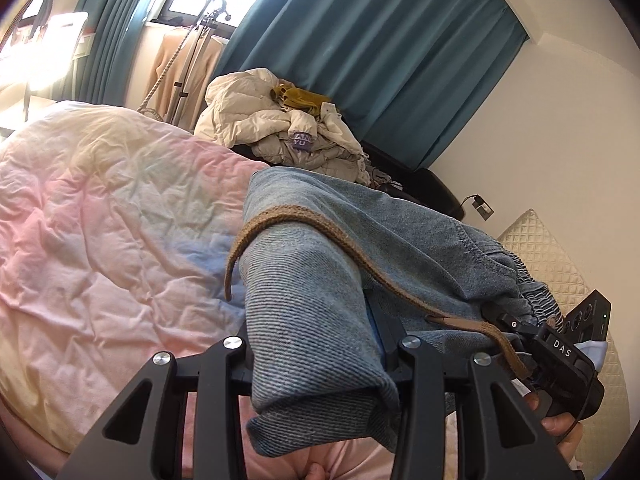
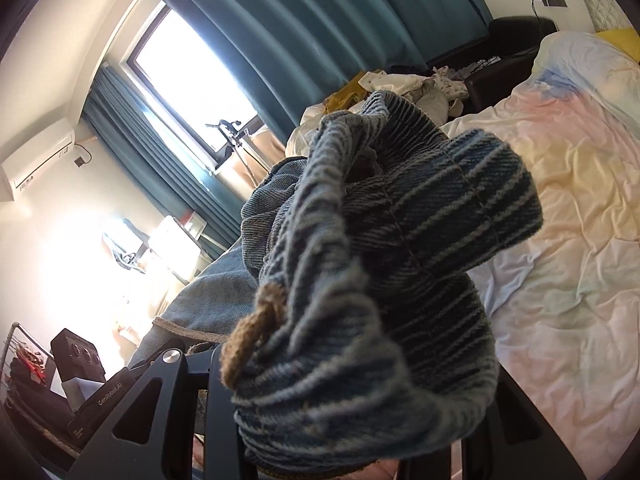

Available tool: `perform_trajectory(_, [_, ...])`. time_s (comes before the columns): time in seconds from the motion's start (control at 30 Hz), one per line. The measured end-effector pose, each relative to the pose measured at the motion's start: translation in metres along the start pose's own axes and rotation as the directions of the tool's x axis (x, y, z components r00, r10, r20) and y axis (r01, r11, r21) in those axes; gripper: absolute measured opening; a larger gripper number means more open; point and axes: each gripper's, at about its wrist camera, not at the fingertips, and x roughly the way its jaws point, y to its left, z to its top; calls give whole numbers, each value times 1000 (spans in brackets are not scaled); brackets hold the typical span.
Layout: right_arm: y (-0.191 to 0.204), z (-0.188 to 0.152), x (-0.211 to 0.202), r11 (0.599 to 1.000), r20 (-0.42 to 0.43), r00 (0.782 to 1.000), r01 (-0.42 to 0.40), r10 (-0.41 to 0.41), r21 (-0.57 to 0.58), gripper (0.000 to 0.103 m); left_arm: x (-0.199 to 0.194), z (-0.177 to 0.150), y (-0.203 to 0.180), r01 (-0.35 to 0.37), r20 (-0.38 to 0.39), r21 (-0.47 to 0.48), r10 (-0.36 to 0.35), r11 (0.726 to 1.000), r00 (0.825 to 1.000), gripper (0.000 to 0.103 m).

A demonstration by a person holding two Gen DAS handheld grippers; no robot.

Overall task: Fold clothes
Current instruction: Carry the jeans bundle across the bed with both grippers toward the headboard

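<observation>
A blue denim garment (image 1: 320, 288) with a ribbed elastic waistband and a brown drawstring (image 1: 280, 216) hangs above the bed, stretched between both grippers. My left gripper (image 1: 320, 320) is shut on a thick fold of it, and the cloth hides the fingertips. At the right of the left wrist view, a hand (image 1: 560, 420) holds my right gripper (image 1: 512, 324), which is shut on the gathered waistband. In the right wrist view the bunched waistband (image 2: 380, 260) covers my right gripper (image 2: 360, 360) and fills the middle. The knotted drawstring end (image 2: 252, 332) sits at its left.
A crumpled pastel quilt (image 1: 100, 220) covers the bed below. Behind it a pile of clothes with a white puffy jacket (image 1: 272, 120) lies on a dark bench (image 1: 436, 188) before teal curtains (image 1: 360, 60). A quilted headboard (image 1: 536, 240) is at the right. A garment stand (image 1: 188, 60) is by the window.
</observation>
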Motion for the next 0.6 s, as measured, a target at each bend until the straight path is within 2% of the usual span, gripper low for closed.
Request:
perform_trajectory(0.07, [-7, 9, -9, 1000, 17, 1000, 6, -6, 8, 34, 6, -1, -17, 15, -5, 14, -15, 1000, 1000, 39])
perform_trajectory(0.1, [-2, 8, -37, 1000, 27, 1000, 8, -8, 13, 34, 9, -2, -26, 23, -8, 23, -22, 999, 1000, 39])
perform_trajectory(0.3, [-46, 34, -105, 998, 85, 996, 15, -20, 61, 34, 39, -4, -75, 109, -49, 15, -108, 994, 993, 39])
perform_trajectory(0.47, [-86, 46, -148, 995, 156, 987, 32, -47, 93, 34, 64, -12, -130, 150, -59, 90, -145, 985, 988, 39])
perform_trajectory(0.6, [-118, 50, -198, 991, 224, 973, 37, -65, 127, 34, 86, -18, -170, 196, -71, 136, -188, 971, 980, 39])
